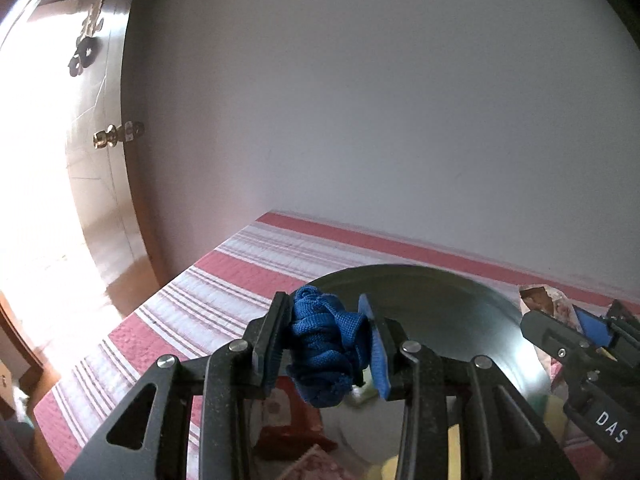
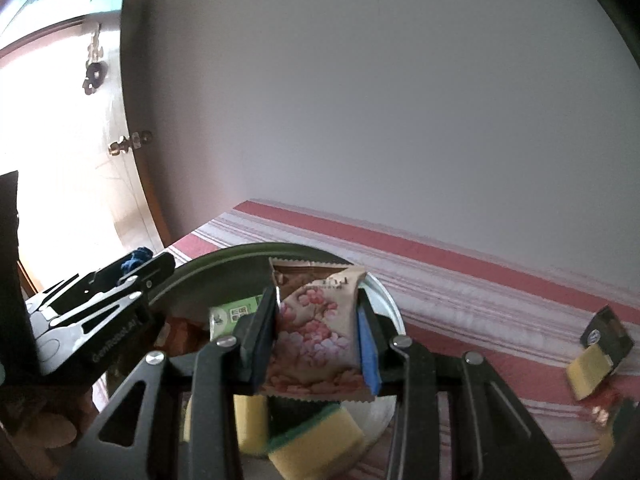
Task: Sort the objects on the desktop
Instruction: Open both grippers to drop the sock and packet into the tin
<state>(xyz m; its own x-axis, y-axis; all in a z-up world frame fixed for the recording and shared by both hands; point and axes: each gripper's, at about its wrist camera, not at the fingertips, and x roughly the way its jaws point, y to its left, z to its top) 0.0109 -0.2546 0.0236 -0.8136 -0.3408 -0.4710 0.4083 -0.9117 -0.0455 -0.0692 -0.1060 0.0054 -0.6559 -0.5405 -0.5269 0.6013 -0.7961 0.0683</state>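
Through the left wrist view, I am carrying a bunched blue cloth (image 1: 326, 346) in my left gripper (image 1: 326, 344), its pads pinching the fabric from both sides so the loose folds are hanging out below the grip. The gripper is tilting down over a round metal bowl (image 1: 460, 300) sitting on the red-and-white striped tabletop (image 1: 224, 280), which I judge to be the collecting place for the sort. Under the fingers I am seeing blurred red and yellow items in or beside the bowl, too smeared to name. At the right edge my right gripper (image 1: 592, 330) is coming in beside the bowl with a patterned packet (image 1: 540, 300) showing just behind it. Switching to the right wrist view, my right gripper (image 2: 316, 336) is clamping a floral snack packet (image 2: 316, 320) across its middle, holding it upright above the bowl (image 2: 384, 292); a grip that low on a soft packet is keeping it from folding over. Below it, yellow sponges (image 2: 316, 444) and a green packet (image 2: 234, 314) are already lying in the bowl. The left gripper (image 2: 132, 276) is hovering at the bowl's left rim with the cloth (image 2: 134, 260) peeking out. Well apart on the tabletop (image 2: 460, 276) at the right, another sponge (image 2: 588, 372) and a dark packet (image 2: 608, 332) are waiting, so I judge the sorting unfinished.
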